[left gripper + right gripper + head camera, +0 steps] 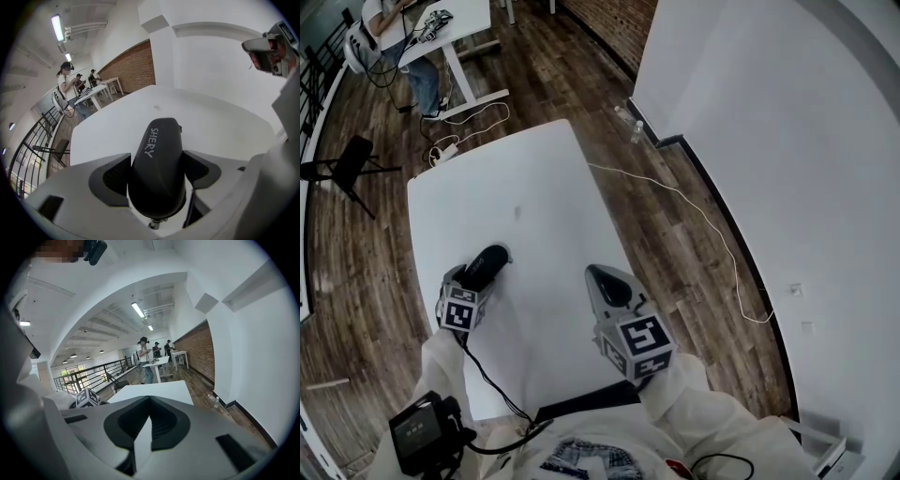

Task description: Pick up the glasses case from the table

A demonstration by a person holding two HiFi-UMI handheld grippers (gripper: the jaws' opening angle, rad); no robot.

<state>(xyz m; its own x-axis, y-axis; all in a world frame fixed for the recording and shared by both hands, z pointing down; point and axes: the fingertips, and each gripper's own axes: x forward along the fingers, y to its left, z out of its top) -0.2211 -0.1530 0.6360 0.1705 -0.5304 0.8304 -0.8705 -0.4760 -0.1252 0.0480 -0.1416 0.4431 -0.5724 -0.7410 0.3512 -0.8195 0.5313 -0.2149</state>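
Case point(158, 140) clamped inside left claw point(158, 169).

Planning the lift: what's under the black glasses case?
The black glasses case lies on the white table, between the jaws of the left gripper. The spot beneath is covered.

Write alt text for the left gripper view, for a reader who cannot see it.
A black glasses case marked SHERY lies on a white table, with the two dark-padded jaws of the left gripper closed against its sides. Behind the table are a brick wall and several people standing at other tables.
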